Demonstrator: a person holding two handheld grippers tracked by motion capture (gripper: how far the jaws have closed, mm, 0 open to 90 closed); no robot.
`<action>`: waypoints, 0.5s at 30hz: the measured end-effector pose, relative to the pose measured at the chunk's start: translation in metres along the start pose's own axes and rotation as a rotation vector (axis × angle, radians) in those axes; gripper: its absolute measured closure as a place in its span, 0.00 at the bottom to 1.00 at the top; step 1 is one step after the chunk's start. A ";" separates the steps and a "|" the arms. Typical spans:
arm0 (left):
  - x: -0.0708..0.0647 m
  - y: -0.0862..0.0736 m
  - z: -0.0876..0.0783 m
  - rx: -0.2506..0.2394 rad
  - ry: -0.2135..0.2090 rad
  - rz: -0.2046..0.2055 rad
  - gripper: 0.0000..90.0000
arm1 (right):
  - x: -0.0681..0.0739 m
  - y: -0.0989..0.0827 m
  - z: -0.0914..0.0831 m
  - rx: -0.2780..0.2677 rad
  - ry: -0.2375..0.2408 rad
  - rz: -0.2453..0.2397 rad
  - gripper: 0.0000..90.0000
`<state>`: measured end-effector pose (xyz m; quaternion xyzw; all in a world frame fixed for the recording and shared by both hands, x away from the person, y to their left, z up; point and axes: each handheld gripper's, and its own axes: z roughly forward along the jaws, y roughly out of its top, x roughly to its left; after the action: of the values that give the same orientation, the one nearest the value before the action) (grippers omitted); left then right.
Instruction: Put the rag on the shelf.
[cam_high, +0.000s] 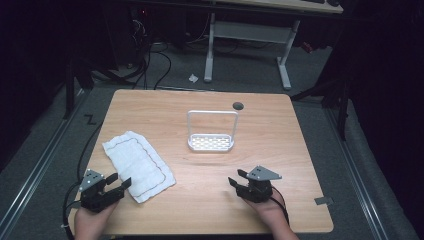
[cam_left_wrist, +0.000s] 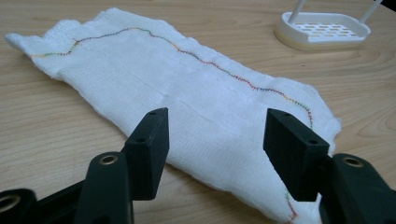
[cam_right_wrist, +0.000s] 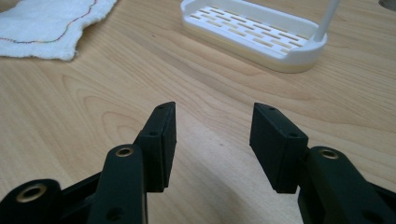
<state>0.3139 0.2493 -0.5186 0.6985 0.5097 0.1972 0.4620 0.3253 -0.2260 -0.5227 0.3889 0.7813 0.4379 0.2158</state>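
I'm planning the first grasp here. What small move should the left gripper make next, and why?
Probably ease the left gripper forward and down onto the near edge of the white cloth. Its fingers stand open, holding nothing, and already point at the cloth, which lies flat on the table. The right gripper is open too, over bare wood.

Both hands come in over the near edge of the table, each holding a gripper. The left gripper (cam_high: 119, 182) sits by the near left corner, its jaws spread wide with nothing clamped between them, pointing up and to the right. The right gripper (cam_high: 237, 178) sits toward the near right corner, jaws likewise apart and bare, pointing to the far left.
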 end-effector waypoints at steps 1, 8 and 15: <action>0.000 -0.001 0.001 0.001 -0.003 -0.008 0.46 | -0.001 0.000 0.002 0.003 -0.001 -0.012 0.57; 0.006 -0.005 0.003 0.014 0.009 -0.026 0.46 | -0.004 -0.002 0.003 0.011 -0.005 0.007 0.57; -0.004 0.005 0.014 0.003 0.002 -0.011 0.83 | -0.004 0.001 0.012 0.015 -0.005 0.014 0.57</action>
<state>0.3255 0.2396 -0.5206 0.6961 0.5145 0.1945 0.4614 0.3361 -0.2224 -0.5285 0.3973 0.7813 0.4324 0.2118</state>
